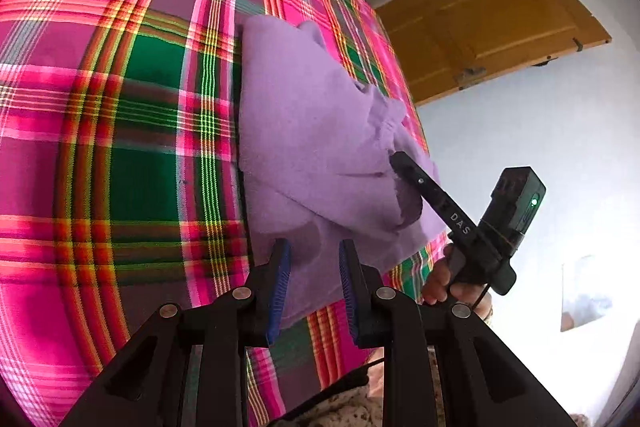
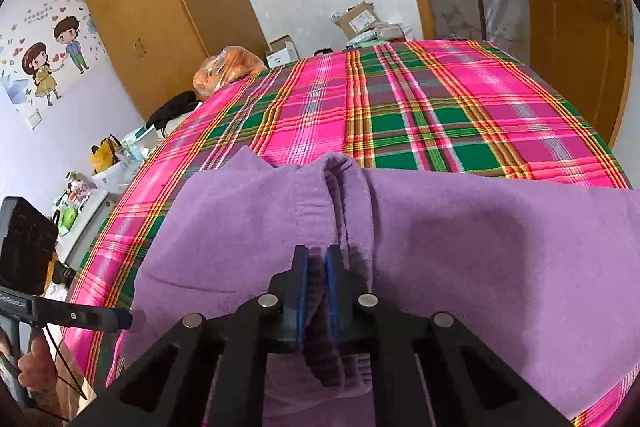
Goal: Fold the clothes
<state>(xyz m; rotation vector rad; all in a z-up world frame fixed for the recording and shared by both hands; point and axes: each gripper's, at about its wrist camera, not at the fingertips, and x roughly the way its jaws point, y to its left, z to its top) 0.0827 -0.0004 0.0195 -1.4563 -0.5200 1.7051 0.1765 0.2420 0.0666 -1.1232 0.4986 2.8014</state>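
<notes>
Purple garment (image 2: 460,247) edge pinched in right gripper (image 2: 316,291); left gripper (image 1: 315,267) seemingly agape.

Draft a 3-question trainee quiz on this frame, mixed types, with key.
1. True or false: the right gripper is shut on the purple garment.
2. The left gripper is: A) open, B) shut on the garment, C) out of view.
3. Fill in: the garment lies on a pink and green ____ bedsheet.

Key: 1 true; 2 A; 3 plaid.
</notes>
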